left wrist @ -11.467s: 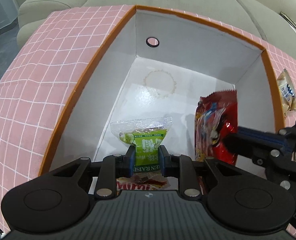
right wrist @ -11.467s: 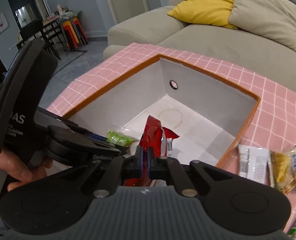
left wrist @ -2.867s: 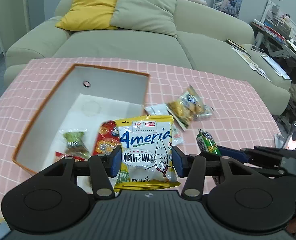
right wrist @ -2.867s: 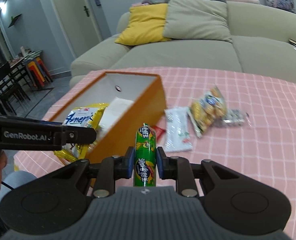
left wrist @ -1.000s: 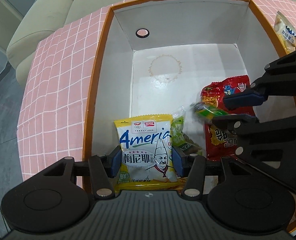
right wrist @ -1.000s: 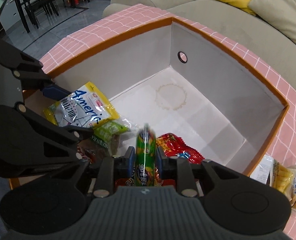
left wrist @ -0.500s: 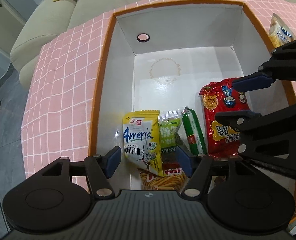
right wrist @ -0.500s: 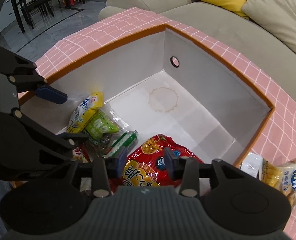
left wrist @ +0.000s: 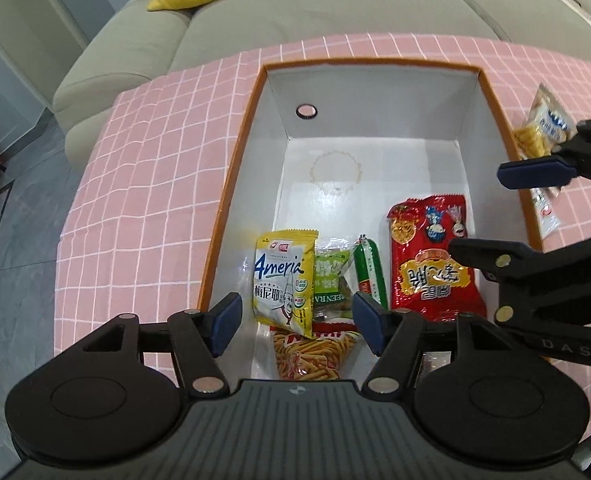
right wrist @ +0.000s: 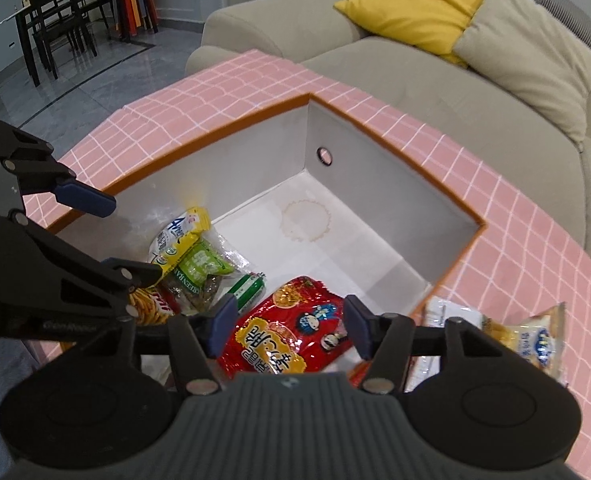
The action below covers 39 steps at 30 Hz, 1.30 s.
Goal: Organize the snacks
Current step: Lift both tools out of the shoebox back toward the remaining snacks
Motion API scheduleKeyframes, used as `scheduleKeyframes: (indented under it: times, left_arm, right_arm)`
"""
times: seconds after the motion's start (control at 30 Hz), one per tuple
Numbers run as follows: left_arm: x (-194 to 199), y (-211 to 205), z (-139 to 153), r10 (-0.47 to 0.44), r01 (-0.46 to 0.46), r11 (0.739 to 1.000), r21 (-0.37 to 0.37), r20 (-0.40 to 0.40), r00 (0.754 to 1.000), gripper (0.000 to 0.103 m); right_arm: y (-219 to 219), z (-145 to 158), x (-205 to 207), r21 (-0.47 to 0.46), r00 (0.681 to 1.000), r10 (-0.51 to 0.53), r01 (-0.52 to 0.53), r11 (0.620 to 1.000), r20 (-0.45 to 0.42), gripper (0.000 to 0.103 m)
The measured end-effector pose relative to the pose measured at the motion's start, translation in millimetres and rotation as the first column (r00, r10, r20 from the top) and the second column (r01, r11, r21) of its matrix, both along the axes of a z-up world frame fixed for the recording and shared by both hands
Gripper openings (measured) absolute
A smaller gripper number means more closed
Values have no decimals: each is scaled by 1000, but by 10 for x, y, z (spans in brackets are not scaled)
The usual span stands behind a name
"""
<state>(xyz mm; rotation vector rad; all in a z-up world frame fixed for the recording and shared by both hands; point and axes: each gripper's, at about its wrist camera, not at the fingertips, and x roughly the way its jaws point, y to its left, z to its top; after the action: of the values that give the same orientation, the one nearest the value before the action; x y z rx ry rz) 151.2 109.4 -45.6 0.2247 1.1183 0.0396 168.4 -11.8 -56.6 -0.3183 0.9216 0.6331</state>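
The yellow snack bag (left wrist: 283,276) and the green sausage stick (left wrist: 370,268) now lie loose on the floor of the orange box (left wrist: 235,184), where a second ago each was pinched between pads. The bag sits just ahead of the left hand-held gripper (left wrist: 295,322), leaning on a green raisin pack (left wrist: 331,276); the sausage rests beside that pack, close against the big red packet (left wrist: 431,264), which lies directly ahead of and below the right hand-held gripper (right wrist: 287,330). A pack of orange sticks (left wrist: 311,350) peeks out under the left one's near edge.

Both hand-held grippers stand spread with nothing between the pads. The left has let go and is holding wide; the right's jaws have just been opening, and the sausage is already clear of them (it has rolled off to the left of its pads). Both have lifted away from the box floor.

That makes two more snacks stowed. To the right of the right hand-held gripper, outside the box on the pink checked counter (right wrist: 535,248), a yellow biscuit bag (right wrist: 531,340) and a white packet (right wrist: 443,312) wait, so I'd judge the sorting is unfinished and those are next.
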Motion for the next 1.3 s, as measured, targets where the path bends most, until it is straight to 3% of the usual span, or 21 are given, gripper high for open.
scheduleKeyframes:
  times: [0.33,0.7,1.07,1.3]
  left_arm:
    - [-243,-119,208,42,-40,999,-36,72,997,74]
    - [-531,-434,406,31,-17,994,-104,138,990,74]
    - [-757,-754,487,9,25,983,-181,181,983,74]
    - [-890,-1017,426,-18,73,965,-252,214,977,74]
  right_arm:
    - [-339,235,-266,60,996,-64,61,996,58,58]
    - [-773,369,-564,111,987,-136,126,986,87,58]
    - [-1270,238,-849,132,973,-220,210,969,67,58]
    - [-1578,74,-1091,137,952,-284,268,954,113,58]
